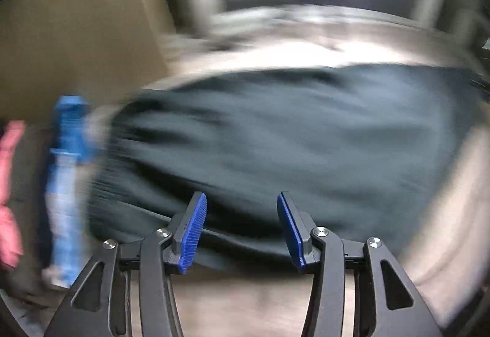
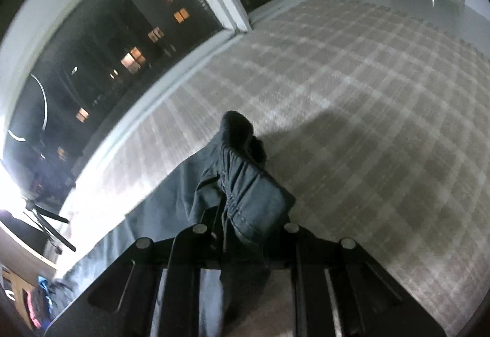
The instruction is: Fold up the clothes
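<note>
A dark grey-green garment (image 1: 291,138) lies spread over a pale checked cover (image 1: 306,52); the left wrist view is blurred. My left gripper (image 1: 242,230) hangs over the garment's near edge, open, and its blue pads (image 1: 194,233) stand well apart with nothing between them. In the right wrist view a bunched part of the same garment (image 2: 245,184), with its gathered elastic band, stands up out of my right gripper (image 2: 245,233). That gripper is shut on the cloth, which hides its pads. The rest of the garment trails down to the left.
The checked cover (image 2: 352,92) stretches ahead and to the right. A dark window (image 2: 122,46) with a white frame runs along its left side. A blurred blue object (image 1: 67,184) and pink cloth (image 1: 9,193) sit at the left. More coloured clothes (image 2: 36,303) lie low left.
</note>
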### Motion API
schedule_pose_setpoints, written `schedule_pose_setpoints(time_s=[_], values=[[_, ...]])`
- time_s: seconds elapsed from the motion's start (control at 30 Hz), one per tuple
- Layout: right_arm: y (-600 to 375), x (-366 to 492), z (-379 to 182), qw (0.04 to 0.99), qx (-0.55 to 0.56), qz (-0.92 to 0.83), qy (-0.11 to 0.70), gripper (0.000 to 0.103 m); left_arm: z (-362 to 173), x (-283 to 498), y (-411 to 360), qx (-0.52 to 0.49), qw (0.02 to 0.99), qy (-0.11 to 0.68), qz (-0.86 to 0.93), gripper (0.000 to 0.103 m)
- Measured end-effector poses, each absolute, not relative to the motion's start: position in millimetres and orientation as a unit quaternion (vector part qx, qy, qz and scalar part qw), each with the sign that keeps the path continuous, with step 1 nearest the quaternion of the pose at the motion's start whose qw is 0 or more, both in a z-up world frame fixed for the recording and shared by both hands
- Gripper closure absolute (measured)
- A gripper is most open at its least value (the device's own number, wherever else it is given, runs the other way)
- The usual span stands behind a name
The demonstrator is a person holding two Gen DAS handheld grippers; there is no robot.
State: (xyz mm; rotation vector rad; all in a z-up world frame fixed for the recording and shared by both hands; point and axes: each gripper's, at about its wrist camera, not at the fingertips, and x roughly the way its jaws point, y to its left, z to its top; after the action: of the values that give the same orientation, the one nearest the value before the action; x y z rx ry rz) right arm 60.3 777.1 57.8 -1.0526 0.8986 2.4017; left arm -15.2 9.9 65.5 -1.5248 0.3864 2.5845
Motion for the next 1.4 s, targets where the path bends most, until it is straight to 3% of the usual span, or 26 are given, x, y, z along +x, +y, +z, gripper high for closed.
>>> schedule_pose_setpoints(time_s=[0.1,0.2,0.27,0.4,0.57,0.83,1.0,1.07,1.17,1.4], values=[[779.1,52.1,56.9,0.185,-0.381,0.851,0.312,0.087,60.7,-61.3,-51.3,-0.515,-0.027,0.079,0.853,0.044],[782.7,46.7,55.8,0.19,-0.388,0.849,0.303,0.087,45.3,-92.6,-79.9,-0.541,-0.029,0.028,0.84,0.043],[785.9,44.9,53.6,0.199,-0.393,0.846,0.3,0.087,31.2,-105.9,-77.6,-0.548,-0.034,0.05,0.834,0.043],[794.2,48.0,49.0,0.216,-0.399,0.835,0.311,0.087,3.6,-127.6,-77.2,-0.559,-0.064,0.068,0.824,0.033],[800.6,56.0,43.3,0.216,-0.398,0.829,0.327,0.087,30.8,-115.1,-69.5,-0.526,-0.066,0.07,0.845,0.041],[814.2,69.9,28.8,0.2,-0.377,0.811,0.4,0.087,78.9,-13.5,62.9,-0.497,0.208,0.067,0.84,0.038],[811.8,77.3,42.9,0.193,-0.369,0.822,0.389,0.087,36.8,36.9,164.0,-0.54,0.346,0.069,0.764,0.037],[810.5,74.4,44.4,0.201,-0.388,0.815,0.38,0.087,6.3,40.0,190.0,-0.569,0.357,0.072,0.737,0.037],[799.8,81.6,71.7,0.188,-0.36,0.833,0.377,0.087,4.9,40.0,204.5,-0.563,0.349,0.094,0.743,0.04],[687.9,85.6,189.4,0.135,-0.31,0.907,0.25,0.087,79.7,44.3,130.8,-0.491,0.289,0.042,0.821,0.041]])
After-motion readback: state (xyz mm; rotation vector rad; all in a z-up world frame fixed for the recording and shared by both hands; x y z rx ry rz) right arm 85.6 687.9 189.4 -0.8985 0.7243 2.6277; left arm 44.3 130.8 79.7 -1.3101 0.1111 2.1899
